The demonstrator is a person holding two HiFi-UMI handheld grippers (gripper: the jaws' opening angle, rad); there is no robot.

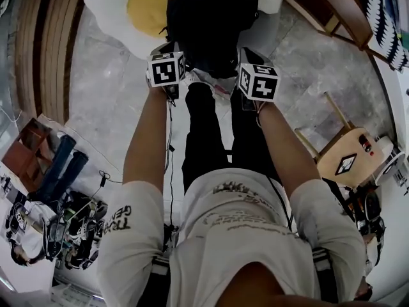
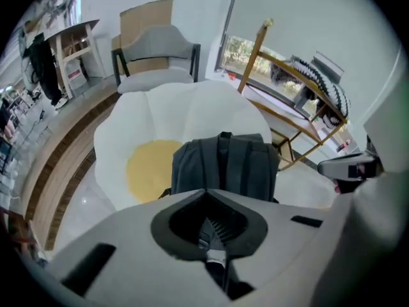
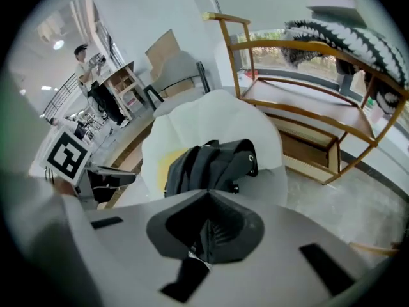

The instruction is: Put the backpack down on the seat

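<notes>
— Checking item one: backpack (image 1: 211,27). Location?
— Upright at the white-and-yellow seat (image 1: 112,8), against its cushion. Whether its full weight rests there, cannot tell.
— Left tongs (image 2: 211,238)?
— Closed on a strap (image 2: 215,261).
— Right tongs (image 3: 203,238)?
— Closed on a second strap (image 3: 192,270).
— Outstanding?
— By judgement, the set-down is nearly complete: settle it fully, then release both straps.

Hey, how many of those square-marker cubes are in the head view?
2. The left cube rides on the left gripper, the right cube on the right gripper, both near the backpack. No others seem hidden.
</notes>
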